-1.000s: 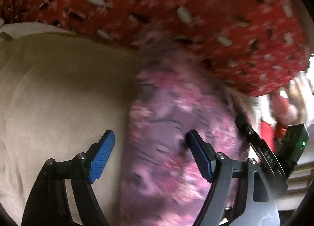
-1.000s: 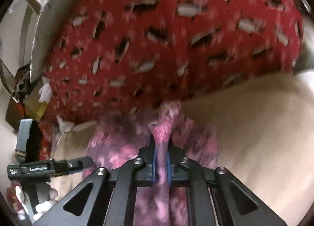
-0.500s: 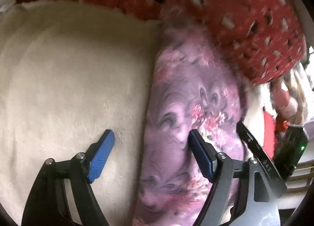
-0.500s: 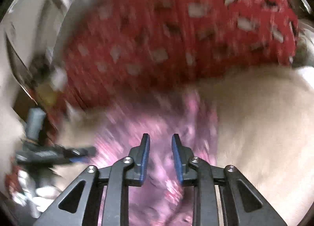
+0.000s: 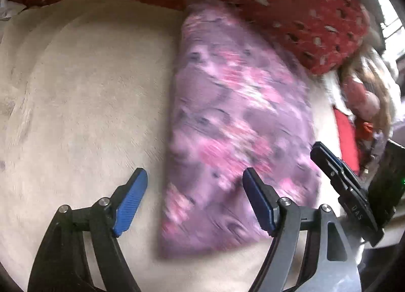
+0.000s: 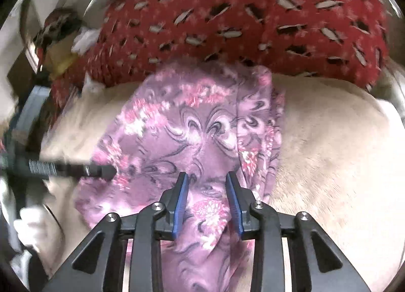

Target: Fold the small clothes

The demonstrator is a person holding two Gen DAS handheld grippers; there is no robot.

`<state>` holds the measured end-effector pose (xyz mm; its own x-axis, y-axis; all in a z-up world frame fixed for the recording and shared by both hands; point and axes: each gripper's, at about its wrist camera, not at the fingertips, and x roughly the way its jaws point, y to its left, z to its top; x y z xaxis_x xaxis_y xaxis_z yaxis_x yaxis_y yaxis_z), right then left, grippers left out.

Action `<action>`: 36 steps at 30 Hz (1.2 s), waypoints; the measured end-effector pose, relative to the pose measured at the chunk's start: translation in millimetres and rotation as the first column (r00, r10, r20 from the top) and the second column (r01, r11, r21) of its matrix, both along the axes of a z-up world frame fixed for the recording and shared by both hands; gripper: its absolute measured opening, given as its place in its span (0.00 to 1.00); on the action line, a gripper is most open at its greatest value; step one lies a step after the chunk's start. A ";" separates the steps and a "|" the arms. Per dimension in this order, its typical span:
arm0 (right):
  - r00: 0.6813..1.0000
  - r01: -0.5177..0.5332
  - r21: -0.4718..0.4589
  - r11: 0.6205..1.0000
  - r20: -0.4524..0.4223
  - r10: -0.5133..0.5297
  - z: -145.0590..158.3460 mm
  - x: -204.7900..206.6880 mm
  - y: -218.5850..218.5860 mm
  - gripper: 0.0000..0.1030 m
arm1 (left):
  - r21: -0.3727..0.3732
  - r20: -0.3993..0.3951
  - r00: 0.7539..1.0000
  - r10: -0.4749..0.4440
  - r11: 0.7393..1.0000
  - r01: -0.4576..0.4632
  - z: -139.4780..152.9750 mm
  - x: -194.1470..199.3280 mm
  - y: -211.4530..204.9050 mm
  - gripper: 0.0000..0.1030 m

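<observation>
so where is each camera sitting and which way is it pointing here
Left wrist: sits on the left gripper, looking forward and down at the folded purple floral garment on a cream blanket, red patterned cushion behind; its own open blue-padded fingers show, with the right gripper at the right edge.
Right wrist: sits on the right gripper, facing the same garment and cushion; its fingers, apart over the cloth, show, with the left gripper at left.
Shared: garment, blanket, cushion, and each other's gripper.
</observation>
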<state>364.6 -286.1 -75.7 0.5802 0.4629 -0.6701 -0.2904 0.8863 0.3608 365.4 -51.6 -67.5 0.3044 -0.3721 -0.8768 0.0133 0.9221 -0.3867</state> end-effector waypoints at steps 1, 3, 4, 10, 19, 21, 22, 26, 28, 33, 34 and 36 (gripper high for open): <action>1.000 -0.003 0.025 1.000 0.017 0.002 1.1 -7.2 -2.7 0.33 | -0.015 0.007 1.000 0.001 1.000 -0.001 2.1 -4.7 0.5 0.75; 1.000 -0.014 -0.022 1.000 -0.009 0.013 -12.7 -16.4 -5.8 0.32 | 0.028 0.003 1.000 -0.002 1.000 0.002 -4.4 -11.5 -1.7 0.76; 0.997 -0.022 -0.091 0.996 -0.074 0.015 -30.0 -12.5 2.1 0.32 | 0.061 -0.014 1.000 -0.016 0.998 0.017 -14.1 -9.8 -10.7 0.75; 0.994 0.051 0.097 0.994 -0.099 -0.041 -17.0 0.1 -25.9 0.38 | 0.001 0.056 0.998 -0.034 0.999 0.034 11.3 -5.3 4.4 0.75; 0.959 0.201 0.411 0.889 -0.267 -0.094 -66.2 56.4 -63.9 0.60 | -0.266 -0.126 0.989 0.081 0.957 -0.113 -21.5 53.8 50.1 0.77; 0.976 0.145 0.451 0.881 -0.212 -0.053 -67.0 58.1 -57.2 0.65 | -0.273 -0.094 0.994 0.057 0.959 -0.081 -18.3 60.4 40.8 0.82; 0.979 0.127 0.468 0.874 -0.203 -0.033 -65.3 59.7 -54.9 0.69 | -0.280 -0.084 0.996 0.039 0.958 -0.061 -16.0 62.3 35.4 0.82; 0.980 0.092 0.427 0.900 -0.201 -0.006 -58.5 72.5 -37.3 0.69 | -0.250 -0.087 0.996 0.003 0.968 -0.025 -14.5 76.2 7.4 0.82; 0.982 0.083 0.343 0.935 -0.190 -0.018 -54.1 76.1 -28.0 0.64 | -0.193 -0.067 0.998 0.008 0.981 -0.021 -12.3 69.8 1.6 0.77; 0.993 0.079 0.197 0.977 -0.104 -0.060 -33.3 62.3 -12.2 0.32 | -0.031 0.015 1.000 0.018 0.999 -0.017 6.4 55.8 -0.7 0.26; 0.994 0.080 0.170 0.982 -0.087 -0.066 -27.4 59.8 -8.9 0.30 | -0.017 0.029 0.999 0.020 1.000 -0.019 11.6 51.8 0.9 0.26; 0.996 0.078 0.117 0.990 -0.056 -0.072 -15.1 54.0 -1.6 0.28 | 0.023 0.067 0.998 0.021 0.999 -0.023 25.1 42.9 -1.3 0.24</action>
<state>418.6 -287.7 -90.7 0.5823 0.4978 -0.6428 -0.2027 0.8546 0.4781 408.3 -52.9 -42.4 0.3701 -0.3442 -0.8629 0.0177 0.9313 -0.3639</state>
